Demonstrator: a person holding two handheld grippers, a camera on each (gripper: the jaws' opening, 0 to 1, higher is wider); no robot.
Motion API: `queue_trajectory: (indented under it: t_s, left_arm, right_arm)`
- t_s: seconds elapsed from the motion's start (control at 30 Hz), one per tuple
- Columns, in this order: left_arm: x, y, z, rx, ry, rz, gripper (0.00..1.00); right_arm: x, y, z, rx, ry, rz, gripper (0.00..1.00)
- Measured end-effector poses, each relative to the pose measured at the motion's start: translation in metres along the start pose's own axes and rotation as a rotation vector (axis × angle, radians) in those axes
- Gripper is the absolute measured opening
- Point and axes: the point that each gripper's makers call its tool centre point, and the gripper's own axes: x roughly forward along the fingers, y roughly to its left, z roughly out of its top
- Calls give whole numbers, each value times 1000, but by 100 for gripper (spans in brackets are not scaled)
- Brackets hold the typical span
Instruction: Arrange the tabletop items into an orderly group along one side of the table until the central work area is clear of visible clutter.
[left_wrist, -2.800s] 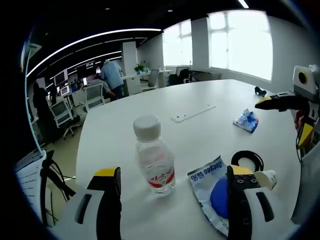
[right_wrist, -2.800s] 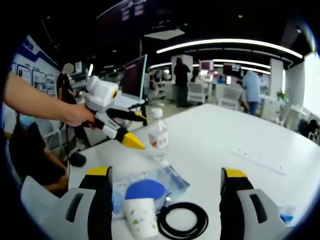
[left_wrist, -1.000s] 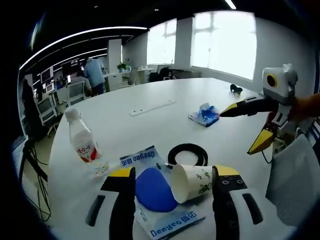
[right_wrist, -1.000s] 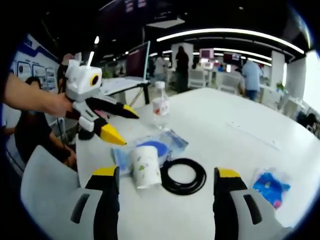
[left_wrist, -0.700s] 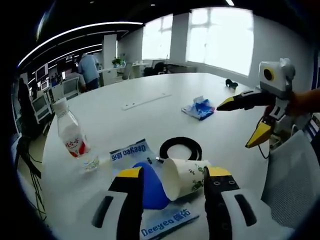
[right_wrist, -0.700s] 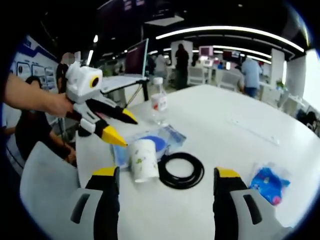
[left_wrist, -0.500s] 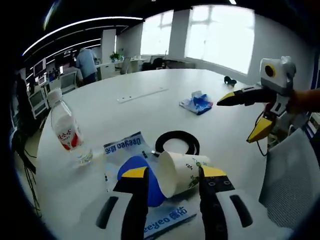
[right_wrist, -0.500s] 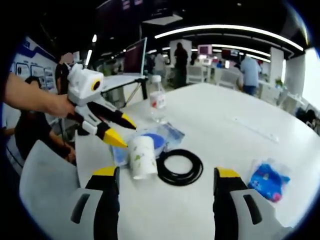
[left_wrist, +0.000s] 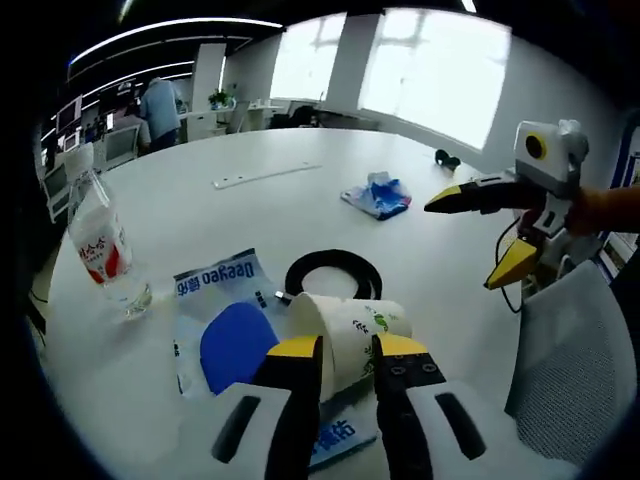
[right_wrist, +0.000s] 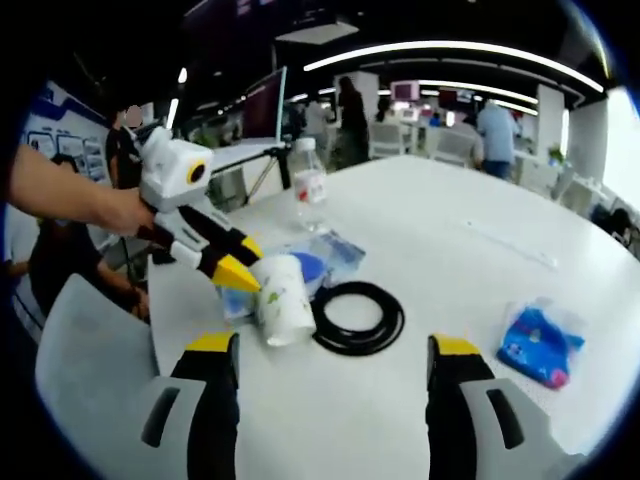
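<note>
Left gripper (left_wrist: 345, 350) fingers pinch the paper cup (left_wrist: 345, 325), hiding its base; right gripper (right_wrist: 328, 352) wide

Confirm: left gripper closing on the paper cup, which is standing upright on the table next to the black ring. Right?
Not quite. The paper cup lies on its side, open end toward the blue packet, as the left gripper view shows. The rest holds: the left gripper has its jaws on either side of the cup, and the black ring sits just beyond it.

Beyond my table I note an open office with bright windows (left_wrist: 440, 80), ceiling light strips (right_wrist: 450, 52), desks with monitors (right_wrist: 262, 115), several standing people (right_wrist: 350, 120), and a grey chair (left_wrist: 565, 360) close by.
</note>
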Motion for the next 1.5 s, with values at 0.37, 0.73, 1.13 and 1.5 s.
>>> queue_trajectory:
  t_s: [0.37, 0.73, 1.13, 1.5]
  left_arm:
    - [1, -7, 10, 43, -27, -38, 12]
    - [1, -21, 26, 41, -47, -103, 1]
    - [-6, -19, 40, 90, -48, -102, 1]
    - [-19, -7, 47, 139, -45, -58, 1]
  right_arm:
    - [6, -2, -1, 1, 9, 9, 74]
    - [15, 0, 0, 2, 16, 27, 73]
    - [25, 3, 0, -4, 23, 53, 69]
    - [36, 10, 3, -56, 34, 92, 56]
